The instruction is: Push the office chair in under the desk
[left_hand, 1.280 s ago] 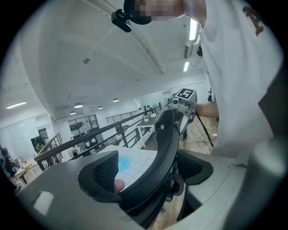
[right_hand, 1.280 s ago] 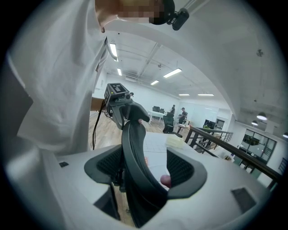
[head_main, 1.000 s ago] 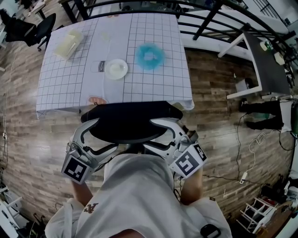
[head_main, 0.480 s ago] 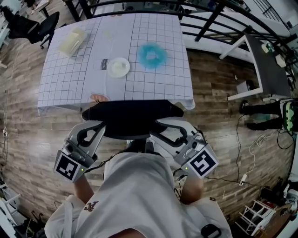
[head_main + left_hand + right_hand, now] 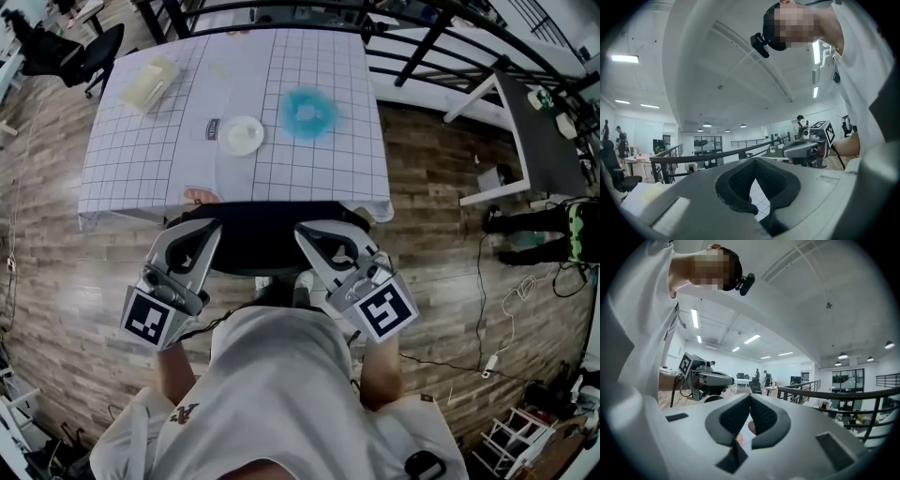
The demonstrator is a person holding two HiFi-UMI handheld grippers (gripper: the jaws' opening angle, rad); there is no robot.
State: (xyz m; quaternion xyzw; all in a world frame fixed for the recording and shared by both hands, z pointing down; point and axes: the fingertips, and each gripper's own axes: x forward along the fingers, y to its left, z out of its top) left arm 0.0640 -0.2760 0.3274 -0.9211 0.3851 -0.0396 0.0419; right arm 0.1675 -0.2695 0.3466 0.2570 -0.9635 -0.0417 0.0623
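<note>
In the head view the black office chair (image 5: 261, 246) stands at the near edge of the desk (image 5: 141, 159), which has a grid-pattern cloth; the chair's far edge lies under the cloth's hem. My left gripper (image 5: 208, 231) and right gripper (image 5: 305, 232) rest on the chair's top, one on each side. Both are shut with nothing between the pads. In the left gripper view the left gripper (image 5: 757, 161) has its tips together, with the right gripper (image 5: 811, 145) beside it. The right gripper (image 5: 750, 397) looks the same in its own view, with the left gripper (image 5: 701, 376) beside it.
On the desk lie a white plate (image 5: 242, 134), a blue fluffy ring (image 5: 307, 112) and a pale box (image 5: 148, 82). Another black chair (image 5: 89, 52) stands far left, a black railing (image 5: 441, 28) runs behind, and a white side desk (image 5: 525, 122) and floor cables (image 5: 506, 300) are to the right.
Both grippers' jaws, spread wide along the chair a second ago, have closed. The grippers have shifted inward and forward, and the chair sits a little further under the desk.
</note>
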